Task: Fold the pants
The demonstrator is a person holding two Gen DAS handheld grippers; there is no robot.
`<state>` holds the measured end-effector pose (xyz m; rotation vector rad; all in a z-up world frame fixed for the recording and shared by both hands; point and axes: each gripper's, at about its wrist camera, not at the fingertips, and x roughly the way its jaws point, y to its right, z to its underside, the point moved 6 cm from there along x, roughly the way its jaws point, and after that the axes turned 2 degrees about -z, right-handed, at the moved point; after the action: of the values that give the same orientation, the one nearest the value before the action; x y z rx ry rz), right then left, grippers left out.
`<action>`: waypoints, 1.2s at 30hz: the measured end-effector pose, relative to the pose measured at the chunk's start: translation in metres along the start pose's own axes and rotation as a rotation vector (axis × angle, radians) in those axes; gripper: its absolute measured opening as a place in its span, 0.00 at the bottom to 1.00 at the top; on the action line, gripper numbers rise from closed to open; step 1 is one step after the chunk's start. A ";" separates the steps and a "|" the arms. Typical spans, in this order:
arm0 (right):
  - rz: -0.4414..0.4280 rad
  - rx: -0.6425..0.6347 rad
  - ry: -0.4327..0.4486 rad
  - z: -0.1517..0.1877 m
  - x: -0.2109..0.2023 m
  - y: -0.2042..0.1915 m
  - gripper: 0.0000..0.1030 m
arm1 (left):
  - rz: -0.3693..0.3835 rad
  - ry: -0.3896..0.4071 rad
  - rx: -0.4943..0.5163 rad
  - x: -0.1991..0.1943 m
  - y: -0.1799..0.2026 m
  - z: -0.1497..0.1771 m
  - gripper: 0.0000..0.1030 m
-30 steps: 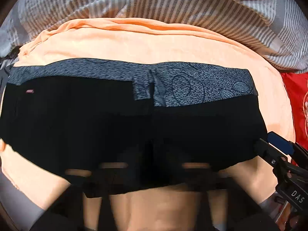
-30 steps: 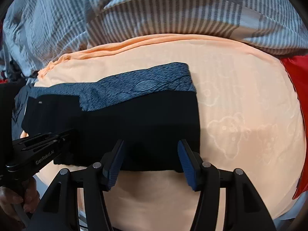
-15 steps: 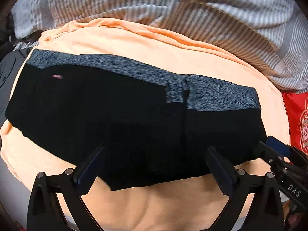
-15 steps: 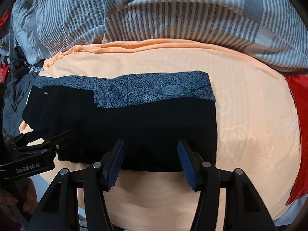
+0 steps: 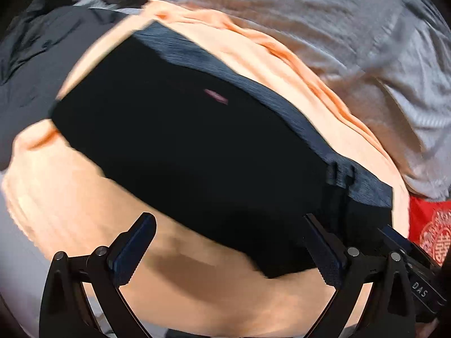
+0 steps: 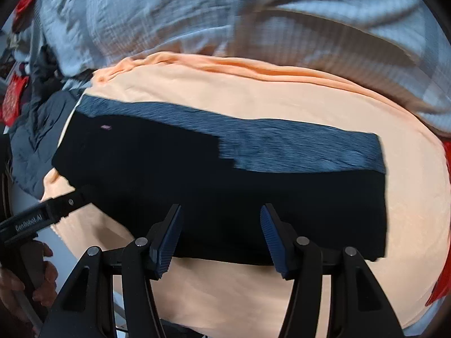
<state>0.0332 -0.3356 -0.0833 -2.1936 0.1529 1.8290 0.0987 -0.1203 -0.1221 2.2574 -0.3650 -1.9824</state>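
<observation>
- Our left gripper (image 5: 234, 249) is released, its 2 fingers spread wide with nothing between them.
- Our right gripper (image 6: 221, 238) is likewise released and empty.
- Just ahead of both fingertips lie the black pants (image 6: 225, 186), folded flat, grey waistband farthest from us.
- They rest on an orange sheet (image 6: 225, 290); a striped duvet (image 6: 197, 14) lies beyond.

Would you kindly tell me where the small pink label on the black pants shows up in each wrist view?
Left wrist view: the pink label sits near the picture's centre, slightly above it, just below the grey waistband.
Right wrist view: the label is at the far left, by the pants' upper left corner.
Shared landmark: the grey waistband running along the pants' top edge on the orange sheet.
</observation>
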 end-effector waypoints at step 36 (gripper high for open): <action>-0.045 -0.154 -0.152 0.013 0.065 -0.101 0.62 | 0.393 0.153 -0.387 0.018 -0.123 -0.061 0.92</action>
<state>0.0592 -0.2294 -0.1340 -2.1248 -0.0696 2.0344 0.1736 -0.0102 -0.1612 1.9053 -0.3413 -1.5225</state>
